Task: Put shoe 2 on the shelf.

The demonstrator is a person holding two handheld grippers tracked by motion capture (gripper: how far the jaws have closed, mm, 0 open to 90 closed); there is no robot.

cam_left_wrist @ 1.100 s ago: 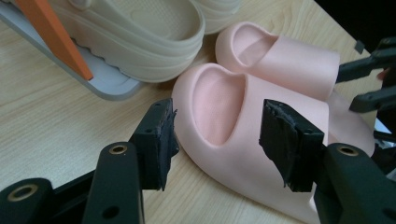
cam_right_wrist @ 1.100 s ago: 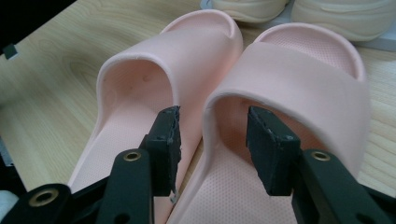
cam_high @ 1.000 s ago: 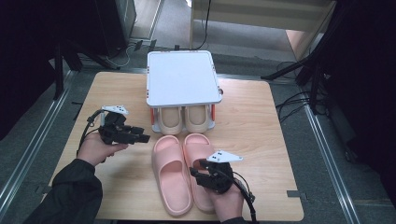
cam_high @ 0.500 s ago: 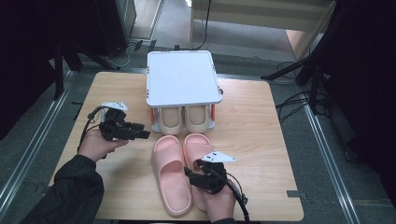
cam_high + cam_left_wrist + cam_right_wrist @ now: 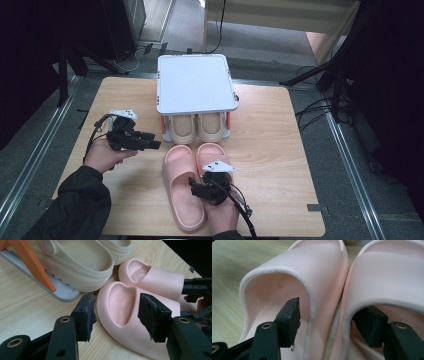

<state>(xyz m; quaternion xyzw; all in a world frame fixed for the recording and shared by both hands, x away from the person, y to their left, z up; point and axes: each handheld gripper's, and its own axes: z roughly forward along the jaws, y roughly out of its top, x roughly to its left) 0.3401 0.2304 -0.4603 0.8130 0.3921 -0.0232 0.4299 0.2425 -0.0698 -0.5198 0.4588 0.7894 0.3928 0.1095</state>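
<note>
Left gripper (image 5: 152,144) sits left of centre in the high view, jaws apart, nothing between the pads, aimed at the toes of the pink slippers (image 5: 192,180). Slippers lie side by side at lower centre of the table (image 5: 270,145), just below the white rack (image 5: 196,83) holding beige slippers (image 5: 200,127). Right gripper (image 5: 192,187) at lower centre, over the pair's heels; its jaws have just been opening, one finger (image 5: 289,320) inside each slipper, straddling the adjoining inner walls, pads not pressing.
</note>
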